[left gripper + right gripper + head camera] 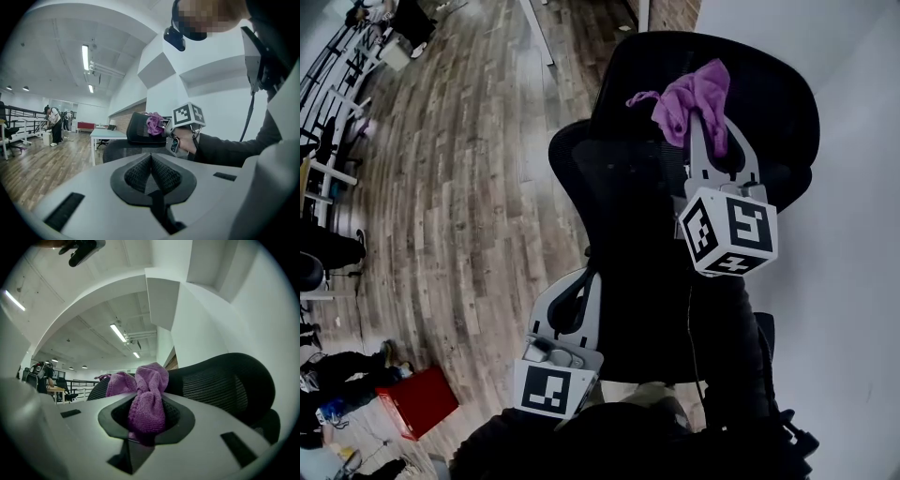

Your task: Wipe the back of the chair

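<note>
1 pinch by the right gripper (pixel 710 127) holds the cloth (pixel 147 404), which the chair back (pixel 773 103) mesh may snag free; the left gripper (pixel 151 164) sits closed, empty.

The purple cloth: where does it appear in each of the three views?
Head view: purple cloth upper right of centre, in the right tongs, over the black mesh chair.
Left gripper view: small, near the centre, beside the marker cube.
Right gripper view: centre, clamped between the jaws.
Shared landmark: the black mesh chair beside it.
</note>
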`<state>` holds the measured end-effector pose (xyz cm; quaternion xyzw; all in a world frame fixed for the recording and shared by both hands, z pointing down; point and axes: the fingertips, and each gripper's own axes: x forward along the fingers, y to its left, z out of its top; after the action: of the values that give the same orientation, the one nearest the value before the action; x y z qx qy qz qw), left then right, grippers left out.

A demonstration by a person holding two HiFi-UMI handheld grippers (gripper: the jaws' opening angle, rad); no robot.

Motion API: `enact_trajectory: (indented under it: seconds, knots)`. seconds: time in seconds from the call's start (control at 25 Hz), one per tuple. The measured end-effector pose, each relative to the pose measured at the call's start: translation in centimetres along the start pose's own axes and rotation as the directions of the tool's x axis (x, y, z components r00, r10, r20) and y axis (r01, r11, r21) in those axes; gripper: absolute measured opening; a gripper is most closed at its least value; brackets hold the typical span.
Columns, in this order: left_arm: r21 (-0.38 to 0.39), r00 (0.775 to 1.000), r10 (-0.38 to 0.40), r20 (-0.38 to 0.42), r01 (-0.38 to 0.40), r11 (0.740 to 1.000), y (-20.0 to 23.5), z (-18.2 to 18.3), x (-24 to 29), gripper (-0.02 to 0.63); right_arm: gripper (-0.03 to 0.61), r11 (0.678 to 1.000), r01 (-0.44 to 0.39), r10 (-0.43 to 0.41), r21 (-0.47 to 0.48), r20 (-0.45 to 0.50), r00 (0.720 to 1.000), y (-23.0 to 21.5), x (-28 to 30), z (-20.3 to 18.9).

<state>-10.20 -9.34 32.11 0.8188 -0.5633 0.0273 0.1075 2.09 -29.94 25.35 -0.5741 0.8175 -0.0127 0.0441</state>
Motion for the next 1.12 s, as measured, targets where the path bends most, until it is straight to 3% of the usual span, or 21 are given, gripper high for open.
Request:
enact_trajectory:
  seconds: [0.84, 1.0, 1.12]
  knots:
    - [-0.008, 0.994, 0.102, 0.048, -0.102, 0.995, 5.6, 0.4, -4.9, 0.009, 0.083, 0.983, -0.184, 0.185, -0.03, 0.027, 0.982, 11.9, 1.7, 1.1]
    - [0.008, 0.992, 0.104, 0.073, -0.104, 0.995, 6.0, 1.2, -5.6, 0.009, 0.083, 0.983, -0.183, 0.184, -0.024, 0.03, 0.982, 12.3, 1.7, 1.4]
    - [-0.007, 0.992, 0.122, 0.041, -0.122, 0.993, 6.3, -0.1, -5.8, 0.009, 0.083, 0.984, -0.179, 0.18, -0.022, 0.036, 0.983, 12.2, 1.4, 0.7]
